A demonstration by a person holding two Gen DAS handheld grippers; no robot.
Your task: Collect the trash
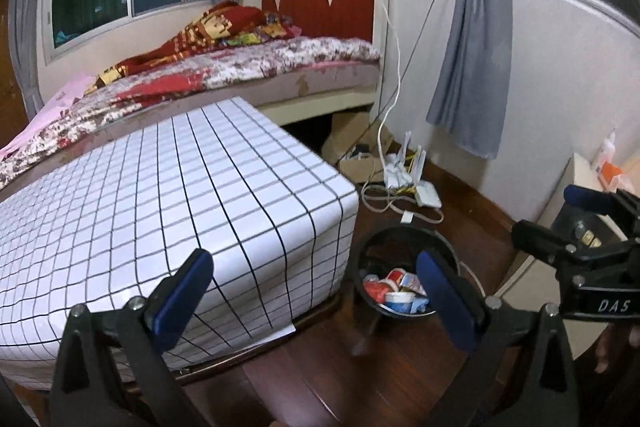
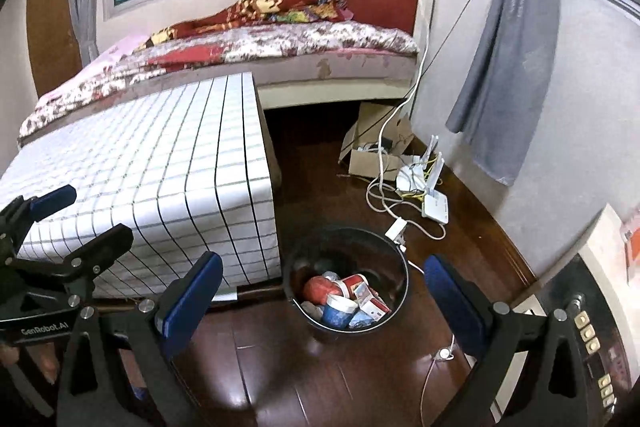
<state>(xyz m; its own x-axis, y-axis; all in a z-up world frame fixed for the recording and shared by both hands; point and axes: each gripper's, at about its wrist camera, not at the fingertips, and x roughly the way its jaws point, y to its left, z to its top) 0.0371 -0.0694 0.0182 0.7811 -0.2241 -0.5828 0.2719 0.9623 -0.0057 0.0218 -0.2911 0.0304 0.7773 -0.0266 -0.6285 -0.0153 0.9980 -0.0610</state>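
Note:
A black round bin [image 2: 402, 269] stands on the dark wood floor beside the table; it also shows in the left wrist view [image 1: 370, 247]. Inside it lie several pieces of trash [image 2: 346, 297]: red and white cups, a blue cup and small cartons, also seen in the left wrist view [image 1: 396, 289]. My left gripper [image 1: 316, 299] is open and empty, above the table's corner and the bin. My right gripper [image 2: 324, 299] is open and empty, above the bin. Each gripper shows at the edge of the other's view.
A table with a white grid-pattern cloth [image 1: 160, 207] stands left of the bin. A bed [image 2: 280, 47] lies behind it. A cardboard box [image 2: 376, 147], a router [image 2: 434, 203] and cables lie on the floor by the wall. A cabinet [image 2: 600, 307] stands at right.

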